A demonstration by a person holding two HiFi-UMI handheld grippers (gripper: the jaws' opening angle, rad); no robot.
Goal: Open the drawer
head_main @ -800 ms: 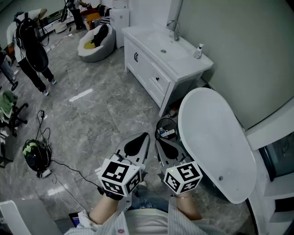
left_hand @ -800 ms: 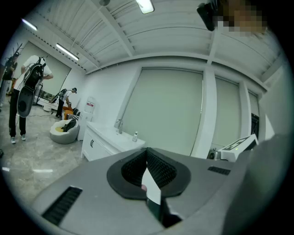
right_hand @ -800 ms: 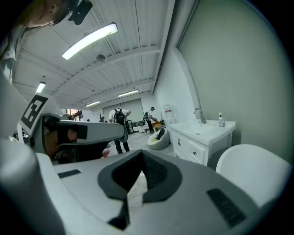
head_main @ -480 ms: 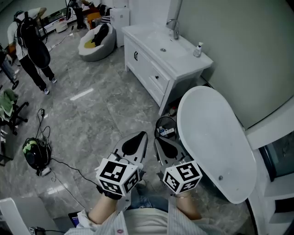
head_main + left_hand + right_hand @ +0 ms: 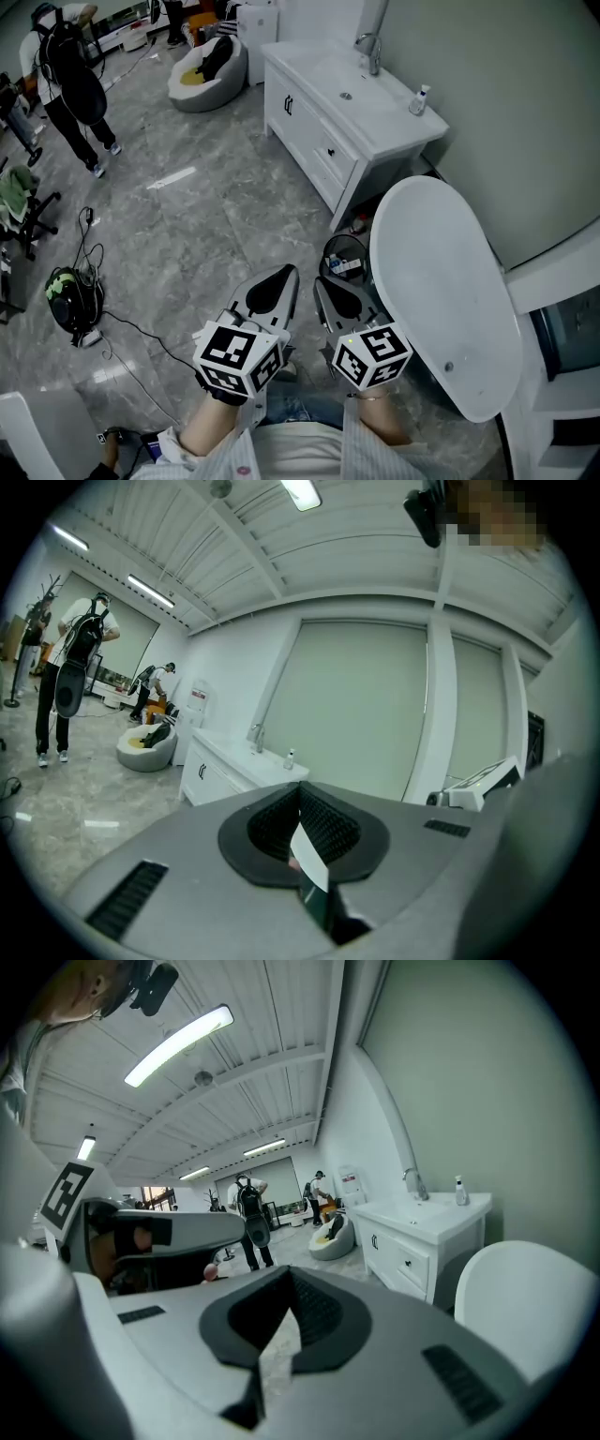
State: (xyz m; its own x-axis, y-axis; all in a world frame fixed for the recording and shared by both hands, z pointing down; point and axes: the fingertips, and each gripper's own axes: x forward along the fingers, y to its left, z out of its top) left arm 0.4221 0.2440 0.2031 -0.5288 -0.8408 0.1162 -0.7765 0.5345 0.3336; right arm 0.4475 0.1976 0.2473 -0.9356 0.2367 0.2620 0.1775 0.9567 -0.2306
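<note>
One knobbed drawer [image 5: 330, 153] sits closed in the white vanity [image 5: 394, 127], well ahead of both pairs of fingers. The two grippers, left gripper [image 5: 284, 275] and right gripper [image 5: 324, 283], hang side by side, each with fingers together and empty.

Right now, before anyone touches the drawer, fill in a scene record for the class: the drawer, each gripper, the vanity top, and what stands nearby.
drawer: closed, dark knob, in the front of the white vanity
left gripper: jaws together, nothing held, well short of the drawer
right gripper: jaws together, nothing held, beside the left one
vanity top: faucet and a small bottle
nearby: white oval tabletop to the right; beanbag beyond the vanity
task: not yet begun
</note>
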